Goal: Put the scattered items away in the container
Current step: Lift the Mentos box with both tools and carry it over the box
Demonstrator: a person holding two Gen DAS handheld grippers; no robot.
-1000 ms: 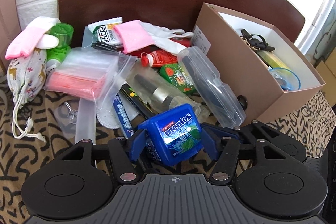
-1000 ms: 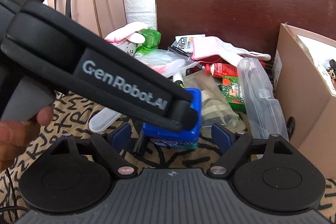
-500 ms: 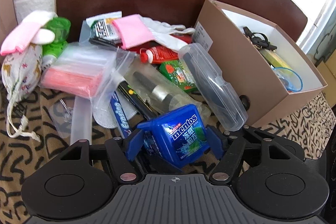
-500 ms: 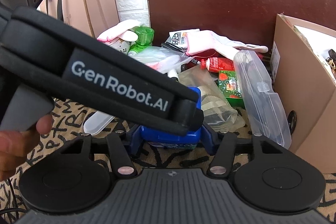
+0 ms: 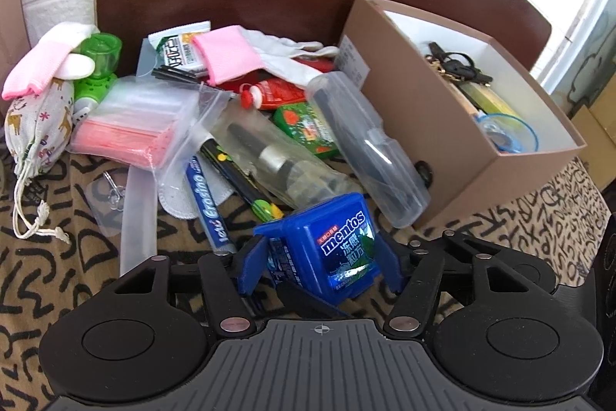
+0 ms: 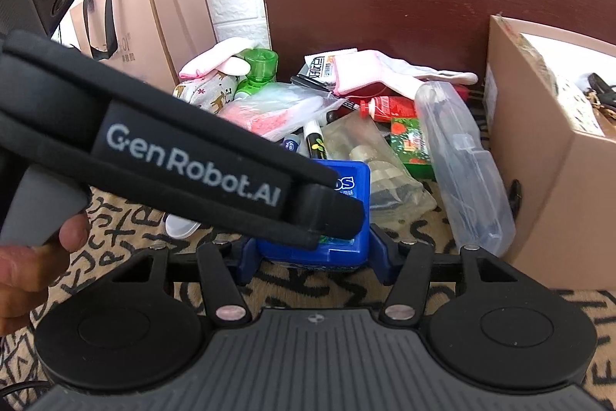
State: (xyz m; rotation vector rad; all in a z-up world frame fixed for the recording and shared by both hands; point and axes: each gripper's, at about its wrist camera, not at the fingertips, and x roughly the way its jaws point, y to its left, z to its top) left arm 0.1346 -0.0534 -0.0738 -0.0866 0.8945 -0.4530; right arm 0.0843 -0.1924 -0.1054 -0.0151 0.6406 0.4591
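A blue mentos box (image 5: 338, 249) sits tilted at the near edge of the clutter on the patterned cloth. My left gripper (image 5: 319, 264) straddles it with its jaws closing, and the blue pads touch both sides. My right gripper (image 6: 313, 257) holds the same mentos box (image 6: 350, 180) from another side, pads flush against it. One black left finger (image 6: 327, 214) lies across the box top in the right wrist view. The brown cardboard container (image 5: 423, 110) stands at the right, its wall (image 6: 539, 160) close by, with keys and a blue ring inside.
The pile behind holds a clear plastic case (image 5: 369, 145), zip bags (image 5: 131, 126), a red tube (image 5: 277, 91), pens, pink-cuffed gloves (image 5: 231, 52), a green bottle (image 5: 100, 56) and a drawstring pouch (image 5: 38, 126). A dark headboard backs it. A hand (image 6: 23, 276) grips the left tool.
The right jaws came in from wide apart to flank the mentos box. The left jaws narrowed onto it, and the box tipped and turned a little between them.
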